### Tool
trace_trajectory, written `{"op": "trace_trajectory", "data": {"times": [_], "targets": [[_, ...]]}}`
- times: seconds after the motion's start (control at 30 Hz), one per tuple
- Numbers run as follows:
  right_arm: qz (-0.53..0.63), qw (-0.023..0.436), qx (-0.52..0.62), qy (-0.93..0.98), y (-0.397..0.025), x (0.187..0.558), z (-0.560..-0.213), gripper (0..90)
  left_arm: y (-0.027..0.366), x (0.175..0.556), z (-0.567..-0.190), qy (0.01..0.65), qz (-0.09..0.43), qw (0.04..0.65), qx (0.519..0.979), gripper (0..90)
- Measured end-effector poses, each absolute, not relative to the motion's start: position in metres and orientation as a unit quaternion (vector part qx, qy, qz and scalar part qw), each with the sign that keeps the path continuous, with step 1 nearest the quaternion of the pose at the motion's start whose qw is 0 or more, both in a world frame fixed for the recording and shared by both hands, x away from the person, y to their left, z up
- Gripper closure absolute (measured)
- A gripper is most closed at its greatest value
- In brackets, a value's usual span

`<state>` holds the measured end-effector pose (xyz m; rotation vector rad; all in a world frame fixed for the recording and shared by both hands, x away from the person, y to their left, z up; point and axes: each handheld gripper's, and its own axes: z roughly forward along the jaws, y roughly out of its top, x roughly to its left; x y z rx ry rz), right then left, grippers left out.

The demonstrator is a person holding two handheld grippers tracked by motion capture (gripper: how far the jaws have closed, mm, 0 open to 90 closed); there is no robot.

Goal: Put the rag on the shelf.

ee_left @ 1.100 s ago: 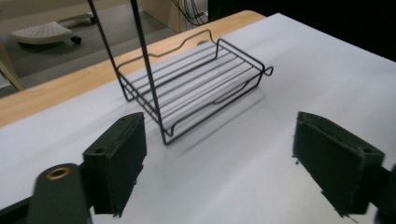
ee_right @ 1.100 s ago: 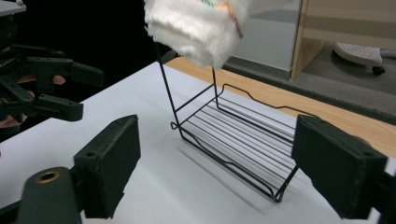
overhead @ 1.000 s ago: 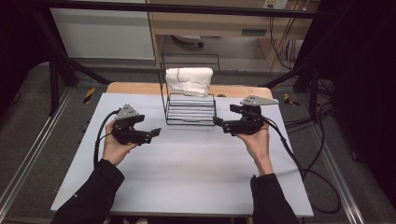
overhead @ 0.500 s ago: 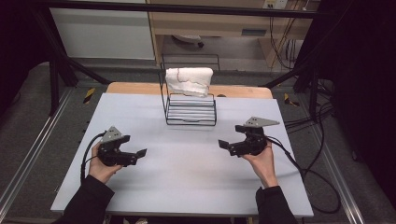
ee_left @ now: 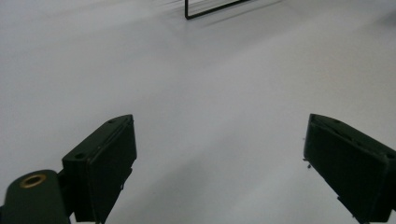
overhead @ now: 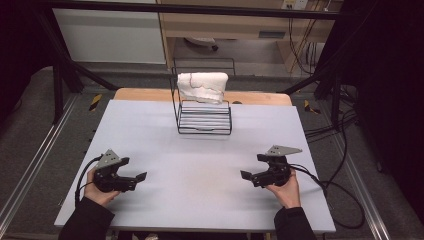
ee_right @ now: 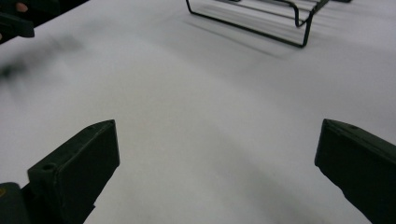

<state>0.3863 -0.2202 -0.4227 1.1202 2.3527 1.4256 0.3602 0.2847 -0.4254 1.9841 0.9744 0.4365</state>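
Seen from above, a pale grey table [overhead: 200,165] carries a black wire rack [overhead: 204,116] near its far edge, with a white folded towel [overhead: 202,86] draped over the rack's tall back rail.

Starting at the left, the left gripper [overhead: 139,178] sits in a person's hand near the table's front edge, well apart from the rack and off to the rack's left. Its jaws are spread wide with nothing between them. In the left gripper view, the two black jaws stand far apart over bare tabletop, and a corner of the rack's base [ee_left: 212,8] shows far ahead at the top.

Moving right, the right gripper [overhead: 247,176] is held in the other hand, also near the front edge, well short of the rack and to its right. Its jaws are likewise spread and empty. In the right gripper view, the rack's base wires [ee_right: 261,21] lie far beyond the jaws, toward the top. The two grippers point toward each other.
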Motion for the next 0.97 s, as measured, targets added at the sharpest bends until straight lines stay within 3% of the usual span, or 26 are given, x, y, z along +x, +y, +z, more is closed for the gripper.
{"op": "trace_trajectory", "data": {"times": [0.57, 0.97], "targets": [[0.478, 0.085, 0.402, 0.776, -0.265, 0.365, -0.445, 0.5, 0.293, 0.35, -0.441, 0.383, 0.163, 0.424, 0.804, 10.0], [0.467, 0.085, 0.406, 0.781, -0.266, 0.365, -0.45, 0.4, 0.294, 0.349, -0.442, 0.383, 0.163, 0.424, 0.804, 9.9]]}}
